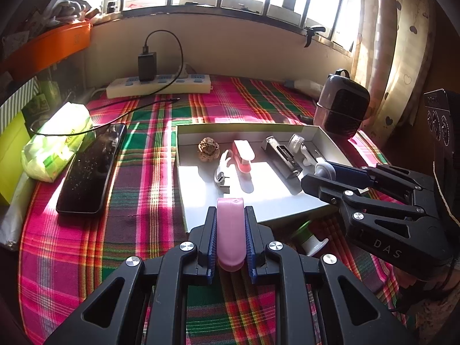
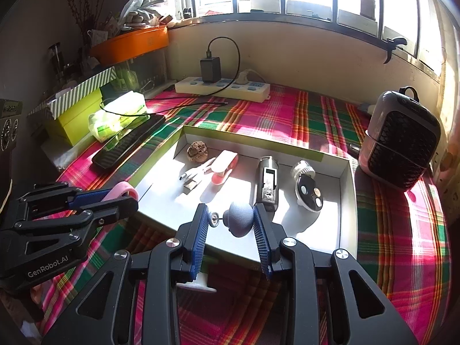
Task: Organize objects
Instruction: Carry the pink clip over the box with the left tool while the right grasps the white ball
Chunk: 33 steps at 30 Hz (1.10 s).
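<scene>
The left gripper (image 1: pixel 230 235) points forward and steeply downward, its two black fingers drawn close together so the blue ribbed pads (image 1: pixel 212 238) press on both sides of a pink rounded piece (image 1: pixel 230 230) that stands up between them and pokes out past the tips. The right gripper (image 2: pixel 230 221) lies to its right, angled down likewise, its tips turned inward toward the left one. Its jaws stand a little wider, and a small grey dome-shaped knob (image 2: pixel 240 220) with a thin metal pin on its left side sits between the blue pads (image 2: pixel 199 230), against the right-hand pad. The two grippers are near each other without touching.
</scene>
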Available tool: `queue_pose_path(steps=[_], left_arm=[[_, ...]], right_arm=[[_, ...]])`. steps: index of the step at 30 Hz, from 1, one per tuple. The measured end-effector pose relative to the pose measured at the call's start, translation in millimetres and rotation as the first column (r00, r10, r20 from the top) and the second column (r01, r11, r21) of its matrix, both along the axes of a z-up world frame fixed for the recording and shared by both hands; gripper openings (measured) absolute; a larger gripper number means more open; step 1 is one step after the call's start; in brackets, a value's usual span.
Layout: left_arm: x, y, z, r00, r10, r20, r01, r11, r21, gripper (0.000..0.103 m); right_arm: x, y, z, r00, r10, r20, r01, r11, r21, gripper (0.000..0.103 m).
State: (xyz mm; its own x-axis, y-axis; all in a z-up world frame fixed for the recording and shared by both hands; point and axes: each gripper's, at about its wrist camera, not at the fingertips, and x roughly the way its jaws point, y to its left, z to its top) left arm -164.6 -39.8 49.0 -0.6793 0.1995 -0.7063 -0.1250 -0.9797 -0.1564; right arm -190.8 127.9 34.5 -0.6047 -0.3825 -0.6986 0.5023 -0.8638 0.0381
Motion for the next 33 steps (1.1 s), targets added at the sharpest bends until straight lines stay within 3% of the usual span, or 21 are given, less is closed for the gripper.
queue_pose_path(steps=[15, 33], left_arm=[[-24, 2, -7, 1.0, 0.002, 0.024, -0.002, 1.0, -0.001, 0.016], [-48, 7, -20, 0.998, -0.006, 0.064, 0.008, 1.0, -0.018, 0.016]], right_arm=[[-44, -19, -11, 0.996, 0.079, 0.043, -0.079, 0.997, -0.012, 0.033], [-67, -29, -29, 0.991, 0.103, 0.083, -0.108, 0.992, 0.058, 0.033]])
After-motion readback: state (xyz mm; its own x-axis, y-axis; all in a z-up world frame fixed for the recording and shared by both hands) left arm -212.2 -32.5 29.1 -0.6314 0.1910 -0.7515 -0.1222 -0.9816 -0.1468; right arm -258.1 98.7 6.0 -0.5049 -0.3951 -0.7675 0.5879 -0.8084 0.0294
